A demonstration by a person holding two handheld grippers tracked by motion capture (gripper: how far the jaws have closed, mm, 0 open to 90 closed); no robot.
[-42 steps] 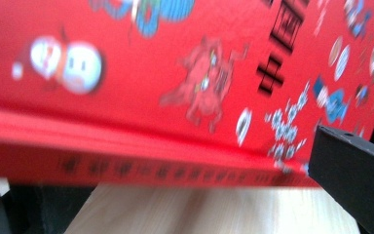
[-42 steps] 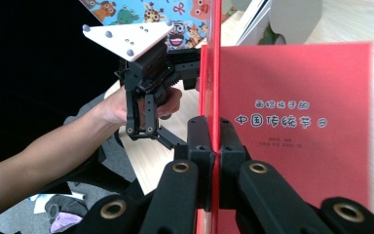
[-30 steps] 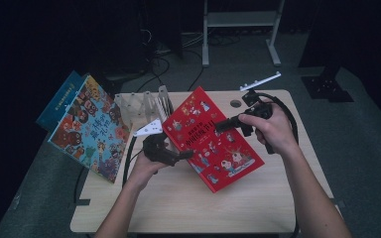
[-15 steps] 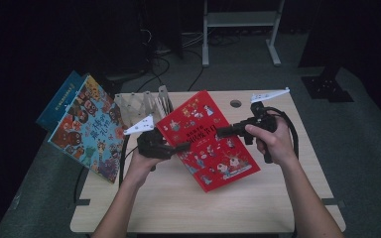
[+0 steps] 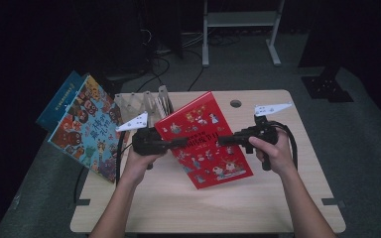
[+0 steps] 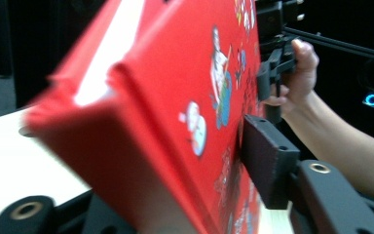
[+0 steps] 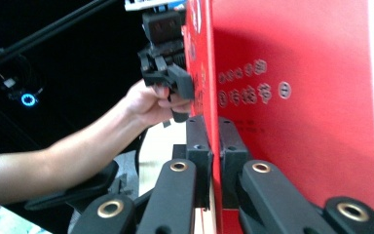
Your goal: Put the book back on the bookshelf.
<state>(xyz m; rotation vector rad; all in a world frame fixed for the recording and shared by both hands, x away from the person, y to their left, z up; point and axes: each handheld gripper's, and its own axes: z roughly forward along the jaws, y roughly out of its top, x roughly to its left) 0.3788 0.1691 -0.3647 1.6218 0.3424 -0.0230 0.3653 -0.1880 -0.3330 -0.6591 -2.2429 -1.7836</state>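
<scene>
Pinching the red book (image 5: 203,141), right fingers (image 7: 197,141) clamp it; left fingers (image 6: 268,161) closing around it

Front of the table (image 5: 258,208) is wide open; wooden rack (image 5: 144,104) and the leaning picture book (image 5: 87,126) crowd the left.

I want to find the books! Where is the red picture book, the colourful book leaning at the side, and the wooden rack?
Red hardcover picture book (image 5: 203,144): high view, on its front cover.
Colourful cartoon-covered book (image 5: 87,128): high view, middle of its cover.
Pale wooden slotted rack (image 5: 146,102): high view, on its upright slats.
</scene>
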